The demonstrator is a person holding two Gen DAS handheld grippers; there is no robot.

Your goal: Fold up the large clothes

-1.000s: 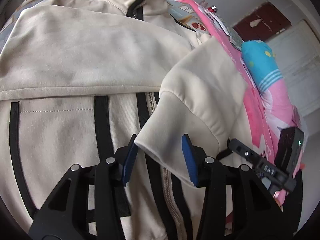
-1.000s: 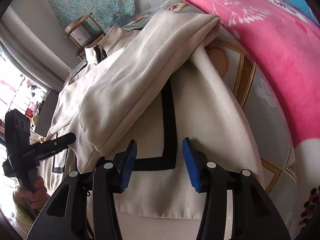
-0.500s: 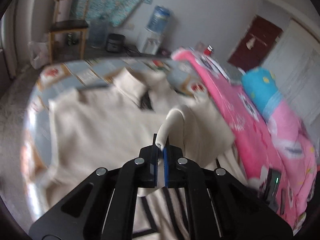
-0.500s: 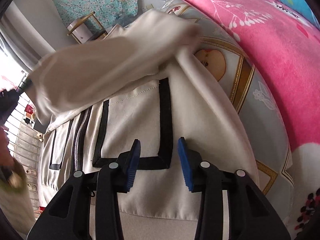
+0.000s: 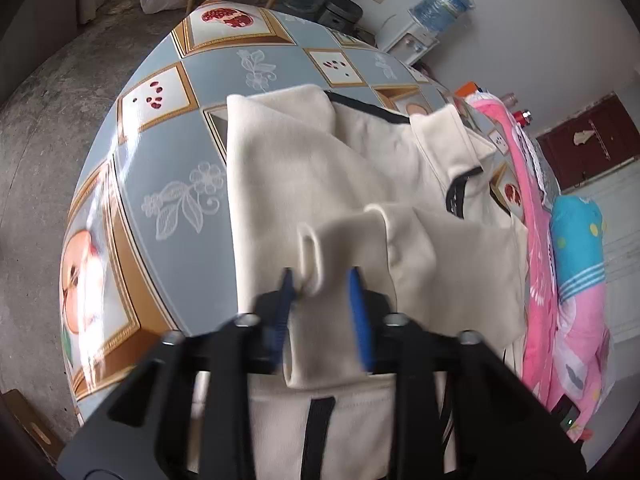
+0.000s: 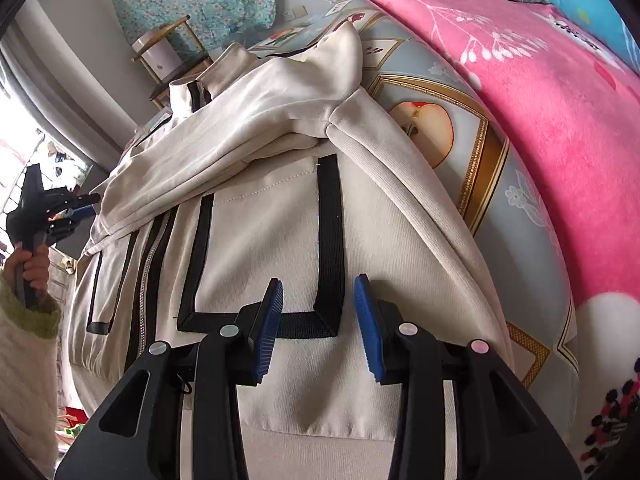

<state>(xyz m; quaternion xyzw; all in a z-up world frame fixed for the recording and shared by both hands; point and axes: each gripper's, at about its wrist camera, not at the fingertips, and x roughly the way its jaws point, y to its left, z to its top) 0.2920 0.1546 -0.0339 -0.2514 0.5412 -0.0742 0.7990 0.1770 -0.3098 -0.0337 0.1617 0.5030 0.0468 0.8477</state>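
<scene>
A cream jacket (image 5: 304, 168) with black trim and a zip lies front up on the patterned table cloth (image 5: 168, 152). One sleeve is folded across its chest, and the sleeve cuff (image 5: 320, 240) sits between the blue pads of my left gripper (image 5: 322, 292). That gripper's jaws are opening and the pads no longer press the cuff. In the right wrist view the jacket (image 6: 260, 240) fills the middle. My right gripper (image 6: 320, 320) hovers open over its lower front, nothing between the pads. The left gripper (image 6: 90, 208) shows at the far left, beside the sleeve (image 6: 240, 132).
A pink blanket (image 6: 540, 100) and a blue pillow (image 5: 576, 236) lie along the jacket's far side. Bare table cloth (image 6: 472, 152) shows between jacket and blanket. A water dispenser (image 5: 440, 4) and a wooden chair (image 6: 168, 52) stand behind the table.
The left gripper shut on the sleeve cuff, carried the sleeve across the jacket's chest, and has now parted its jaws. The right gripper narrowed slightly and stayed in place.
</scene>
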